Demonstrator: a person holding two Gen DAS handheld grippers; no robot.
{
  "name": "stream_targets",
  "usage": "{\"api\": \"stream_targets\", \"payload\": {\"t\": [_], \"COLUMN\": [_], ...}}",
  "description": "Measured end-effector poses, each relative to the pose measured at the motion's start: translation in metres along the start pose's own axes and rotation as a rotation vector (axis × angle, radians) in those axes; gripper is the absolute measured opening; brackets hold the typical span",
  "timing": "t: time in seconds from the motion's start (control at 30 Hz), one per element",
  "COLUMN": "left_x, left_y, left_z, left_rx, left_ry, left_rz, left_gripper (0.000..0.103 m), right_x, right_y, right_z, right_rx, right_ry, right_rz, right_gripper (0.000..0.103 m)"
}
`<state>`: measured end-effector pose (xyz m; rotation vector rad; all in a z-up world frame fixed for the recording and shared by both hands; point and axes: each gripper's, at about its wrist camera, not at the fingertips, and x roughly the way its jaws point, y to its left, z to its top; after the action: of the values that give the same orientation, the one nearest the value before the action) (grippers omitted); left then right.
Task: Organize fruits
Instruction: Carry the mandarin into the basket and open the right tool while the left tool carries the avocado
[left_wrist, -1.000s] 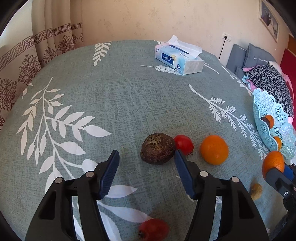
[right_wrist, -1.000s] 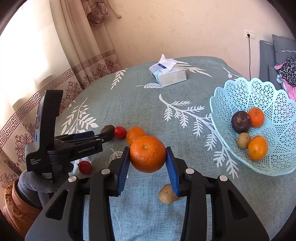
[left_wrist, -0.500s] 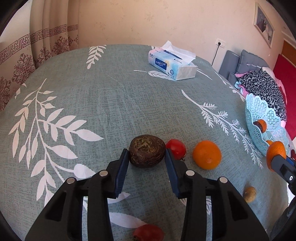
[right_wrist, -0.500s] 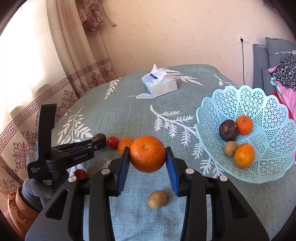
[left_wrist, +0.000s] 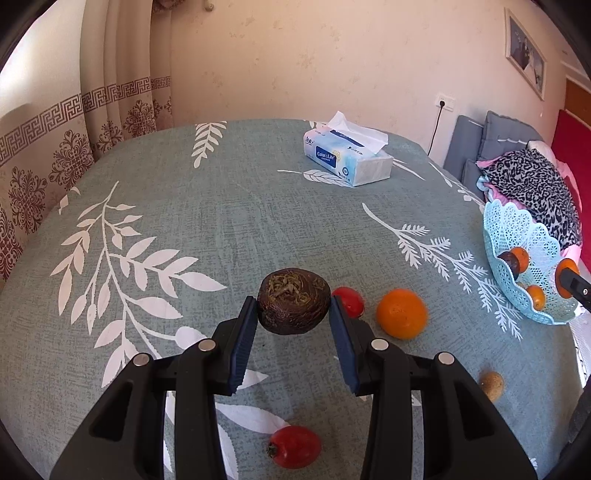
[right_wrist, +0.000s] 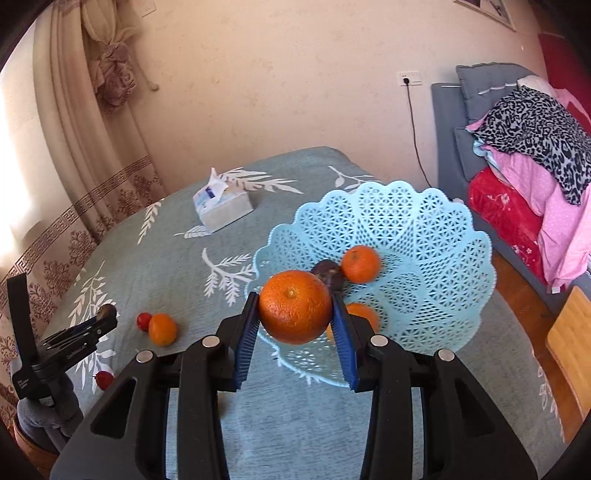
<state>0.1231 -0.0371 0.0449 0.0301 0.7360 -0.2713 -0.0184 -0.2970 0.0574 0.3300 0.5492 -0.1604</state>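
My left gripper (left_wrist: 292, 314) is shut on a dark brown wrinkled fruit (left_wrist: 293, 301) and holds it just above the table. Beside it lie a small red fruit (left_wrist: 349, 302), an orange (left_wrist: 402, 314), another red fruit (left_wrist: 294, 446) and a small brown fruit (left_wrist: 491, 384). My right gripper (right_wrist: 294, 314) is shut on a large orange (right_wrist: 294, 305) and holds it over the near rim of the light blue lattice basket (right_wrist: 424, 229). The basket holds two oranges (right_wrist: 360, 264) and a dark fruit (right_wrist: 328, 277).
A tissue box (left_wrist: 347, 157) stands at the far side of the leaf-patterned tablecloth (left_wrist: 166, 206). Curtains hang on the left. A sofa with piled clothes (right_wrist: 532, 147) stands right of the table, and a wooden stool (right_wrist: 570, 343) is at the right edge.
My left gripper has closed on the dark brown fruit and lifted it slightly. My right gripper has carried the large orange rightward until it is over the basket rim.
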Motion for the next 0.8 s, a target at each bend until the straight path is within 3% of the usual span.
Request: {"api": "stream_targets", "payload": {"t": [0.33, 0.4, 0.8], "left_x": [-0.008, -0.012, -0.022], "left_y": [-0.014, -0.02, -0.07], "left_z": [-0.002, -0.001, 0.006], "left_rx": [0.001, 0.008, 0.079], "left_ry": [0.001, -0.005, -0.01], "left_rz": [-0.019, -0.026, -0.103], "left_gripper": [0.04, 0.04, 0.04], "right_x": [0.001, -0.001, -0.014], "right_y": [-0.041, -0.047, -0.068], "right_z": [0.0, -0.001, -0.013], "right_rx": [0.075, 0.089, 0.11], "right_ry": [-0.005, -0.021, -0.126], "right_rz": [-0.091, -0.099, -0.21], "right_gripper": [0.041, 0.048, 0.049]}}
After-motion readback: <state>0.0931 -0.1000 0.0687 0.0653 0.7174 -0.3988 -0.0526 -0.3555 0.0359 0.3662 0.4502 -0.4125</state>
